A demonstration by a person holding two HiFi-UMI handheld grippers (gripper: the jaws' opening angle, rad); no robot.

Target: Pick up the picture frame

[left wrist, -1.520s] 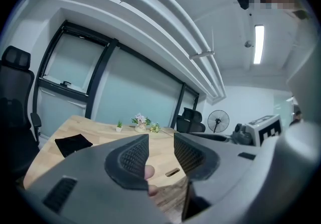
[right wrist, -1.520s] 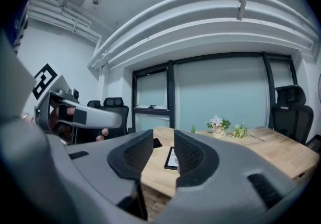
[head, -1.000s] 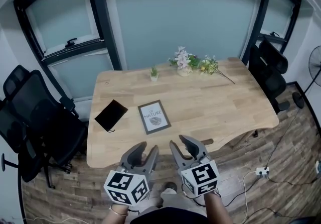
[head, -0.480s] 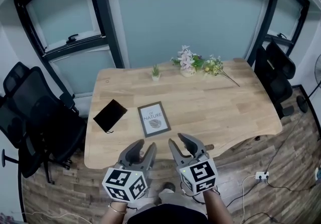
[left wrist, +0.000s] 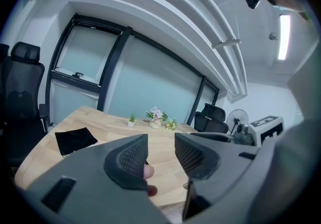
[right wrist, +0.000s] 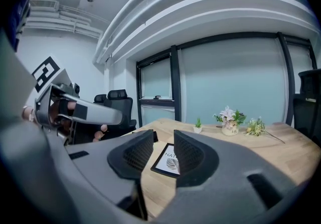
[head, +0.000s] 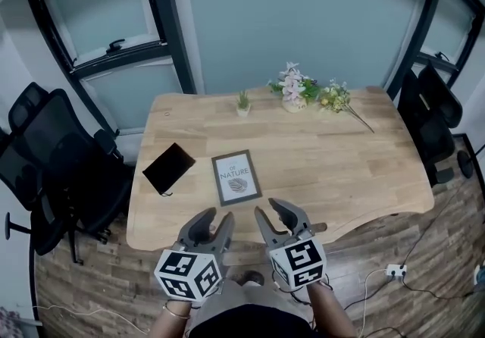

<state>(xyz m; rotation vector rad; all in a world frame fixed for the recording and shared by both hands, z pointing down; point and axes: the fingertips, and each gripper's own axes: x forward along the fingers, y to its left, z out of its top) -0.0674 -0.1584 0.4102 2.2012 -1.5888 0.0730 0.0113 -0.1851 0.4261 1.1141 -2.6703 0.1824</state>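
picture frame [head: 236,176]: flat on table [head: 364,177], near its front edge
pouch [head: 168,167]: on table, left of picture frame, apart
potted plant [head: 243,102], vase [head: 294,94]: along table's back edge
left gripper [head: 215,217], right gripper [head: 269,209]: side by side before front edge

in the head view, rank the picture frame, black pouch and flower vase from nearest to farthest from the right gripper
From the right gripper:
1. picture frame, just ahead and slightly left.
2. black pouch, farther left, near the table's left edge.
3. flower vase, at the table's far edge.
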